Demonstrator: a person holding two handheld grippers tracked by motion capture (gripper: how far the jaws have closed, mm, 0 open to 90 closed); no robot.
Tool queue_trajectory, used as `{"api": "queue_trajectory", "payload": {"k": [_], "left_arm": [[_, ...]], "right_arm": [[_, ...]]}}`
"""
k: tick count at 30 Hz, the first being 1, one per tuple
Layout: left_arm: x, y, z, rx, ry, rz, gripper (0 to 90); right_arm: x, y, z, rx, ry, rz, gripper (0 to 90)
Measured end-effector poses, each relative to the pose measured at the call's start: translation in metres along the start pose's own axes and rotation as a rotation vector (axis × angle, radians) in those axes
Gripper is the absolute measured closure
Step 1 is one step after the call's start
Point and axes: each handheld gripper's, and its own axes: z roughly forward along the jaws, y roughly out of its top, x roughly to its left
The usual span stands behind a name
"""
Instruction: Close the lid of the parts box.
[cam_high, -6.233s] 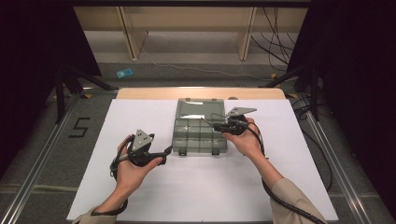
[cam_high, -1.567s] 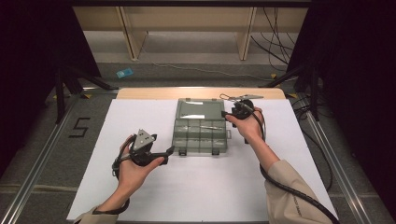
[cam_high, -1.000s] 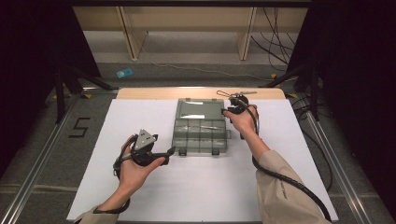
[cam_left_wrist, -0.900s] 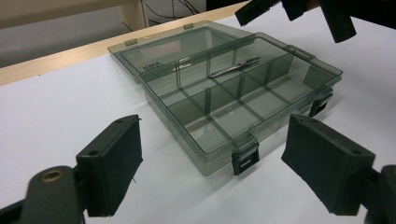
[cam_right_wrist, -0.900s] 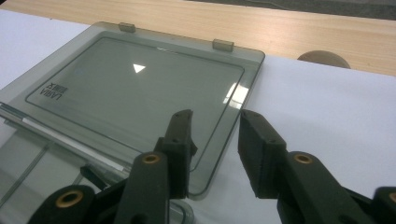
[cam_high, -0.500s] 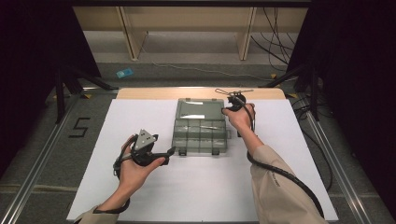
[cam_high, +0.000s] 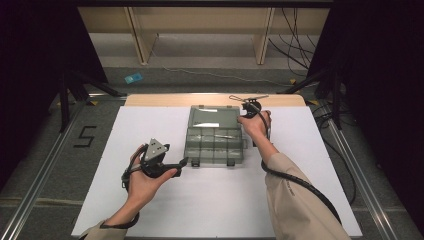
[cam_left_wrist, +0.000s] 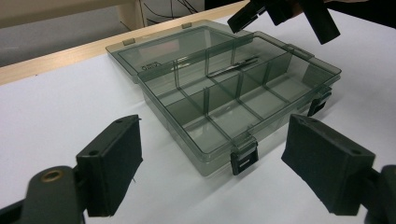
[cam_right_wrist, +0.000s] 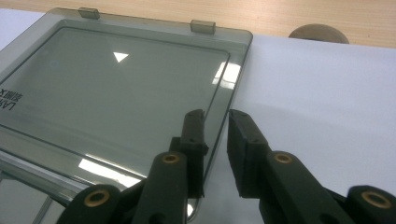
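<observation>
A smoky clear plastic organiser box (cam_high: 215, 147) (cam_left_wrist: 224, 112) stands open mid-table, its lid (cam_high: 214, 117) (cam_right_wrist: 116, 88) lying flat on the far side. A thin metal tool (cam_left_wrist: 232, 67) lies in one far compartment. My left gripper (cam_high: 181, 162) (cam_left_wrist: 212, 128) rests open just short of the box's front left corner, nothing between its pads. My right gripper (cam_high: 245, 112) (cam_right_wrist: 217, 116) hovers at the lid's right edge. Its jaws have just been closing to a narrow gap. One jaw is over the lid, the other over the table, and the pads are not pressing on the lid's edge.
White sheet (cam_high: 310, 165) covers the table, with a bare wooden strip (cam_high: 165, 100) along the far edge. A round brown thing (cam_right_wrist: 318, 32) sits on that strip beyond the lid. Two black latches (cam_left_wrist: 243, 158) hang at the box's front. Cables trail from both grippers.
My right hand has shifted a little left and farther back, onto the lid's right edge. The left hand and the box have not moved.
</observation>
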Motion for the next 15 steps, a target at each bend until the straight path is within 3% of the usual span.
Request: {"api": "queue_trajectory", "payload": {"k": [3, 6, 7, 10, 12, 13, 15], "left_arm": [[0.0007, 0.0002, -0.0004, 0.001, 0.002, 0.01, 18.3], [0.0008, 0.0003, -0.0004, 0.0, 0.002, 0.007, 18.3], [0.0008, 0.0003, -0.0004, 0.0, 0.002, 0.007, 18.3], [0.0003, 0.0002, -0.0002, 0.004, 0.001, 0.003, 18.3], [0.0004, 0.0004, -0.0002, 0.003, 0.003, 0.011, 18.3], [0.0004, 0.0005, -0.0002, 0.004, 0.003, 0.012, 18.3], [0.0003, 0.0005, -0.0002, 0.005, 0.002, 0.011, 18.3]], "right_arm": [[0.0, 0.0001, 0.0012, 0.003, -0.002, -0.017, 81.3], [-0.0004, -0.0011, 0.0028, 0.008, -0.013, -0.004, 81.9], [0.0012, -0.0012, 0.0028, 0.009, -0.015, 0.02, 82.1], [-0.0004, -0.0007, 0.0033, 0.002, -0.017, -0.011, 83.1], [0.0001, -0.0004, 0.0032, 0.006, -0.023, -0.006, 83.8], [0.0024, -0.0004, 0.0031, 0.01, -0.03, 0.02, 84.1], [0.0022, 0.0004, 0.0041, 0.004, -0.041, 0.002, 84.8]]}}
